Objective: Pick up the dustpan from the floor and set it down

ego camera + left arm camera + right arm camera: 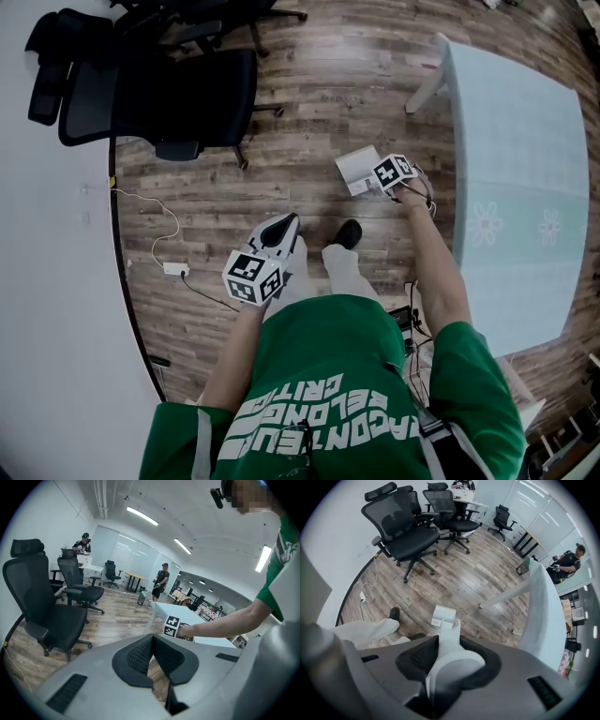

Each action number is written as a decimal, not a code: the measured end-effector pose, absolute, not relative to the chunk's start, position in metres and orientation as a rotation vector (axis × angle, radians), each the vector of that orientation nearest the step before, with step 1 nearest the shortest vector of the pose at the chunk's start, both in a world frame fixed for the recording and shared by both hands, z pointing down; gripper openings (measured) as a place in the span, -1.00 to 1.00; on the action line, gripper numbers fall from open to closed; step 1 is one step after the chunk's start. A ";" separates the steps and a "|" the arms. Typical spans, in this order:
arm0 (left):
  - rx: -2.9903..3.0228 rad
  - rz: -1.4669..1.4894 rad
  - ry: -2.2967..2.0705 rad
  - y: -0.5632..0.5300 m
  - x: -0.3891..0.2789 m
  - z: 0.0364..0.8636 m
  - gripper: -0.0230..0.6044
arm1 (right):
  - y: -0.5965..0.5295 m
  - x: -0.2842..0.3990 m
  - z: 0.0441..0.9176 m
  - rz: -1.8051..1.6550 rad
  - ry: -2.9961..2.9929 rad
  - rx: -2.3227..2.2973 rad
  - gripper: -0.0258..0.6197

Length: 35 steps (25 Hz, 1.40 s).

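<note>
The white dustpan [353, 172] stands on the wood floor beside the table leg, its pan [443, 616] low and its long handle [446, 644] rising straight up. My right gripper [449, 641] points straight down and is shut on that handle, whose rounded top fills the space between the pads. From the head view, the marker cube of the right gripper [394, 176] covers its jaws. My left gripper [286, 225] hangs in front of my legs, away from the dustpan. In its own view the left gripper [152, 639] has its tips together and nothing held.
A white table [516, 187] runs along the right. Black office chairs [178, 94] stand at the upper left. A white cable and adapter [175, 269] lie on the floor by the wall. My black shoe [349, 232] is near the dustpan. People [161, 579] stand far off.
</note>
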<state>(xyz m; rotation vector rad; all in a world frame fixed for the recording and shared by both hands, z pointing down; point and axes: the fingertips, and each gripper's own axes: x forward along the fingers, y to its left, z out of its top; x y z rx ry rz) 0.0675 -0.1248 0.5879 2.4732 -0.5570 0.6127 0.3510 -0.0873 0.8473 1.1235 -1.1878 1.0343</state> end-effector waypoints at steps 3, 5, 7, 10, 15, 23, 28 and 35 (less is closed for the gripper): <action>2.458 0.616 -0.568 -0.121 0.062 0.592 -0.92 | -0.089 0.348 0.842 1.026 -1.217 1.130 -0.47; 2.452 0.624 -0.564 -0.116 0.061 0.595 -0.92 | -0.088 0.347 0.835 1.017 -1.238 1.158 -0.44; 2.445 0.625 -0.562 -0.110 0.061 0.598 -0.92 | -0.087 0.346 0.825 0.999 -1.268 1.199 -0.43; 2.450 0.619 -0.545 -0.105 0.065 0.599 -0.92 | -0.088 0.346 0.804 0.950 -1.312 1.267 -0.42; 2.484 0.616 -0.480 -0.096 0.071 0.593 -0.92 | -0.069 0.337 0.759 0.901 -1.364 1.398 -0.41; 2.594 0.555 -0.361 -0.092 0.086 0.565 -0.92 | -0.031 0.321 0.684 0.757 -1.424 1.626 -0.40; 2.615 0.480 -0.362 -0.072 0.071 0.548 -0.92 | 0.012 0.295 0.650 0.706 -1.437 1.747 -0.41; 2.655 0.428 -0.410 -0.040 0.033 0.537 -0.92 | 0.069 0.239 0.604 0.731 -1.484 1.952 -0.70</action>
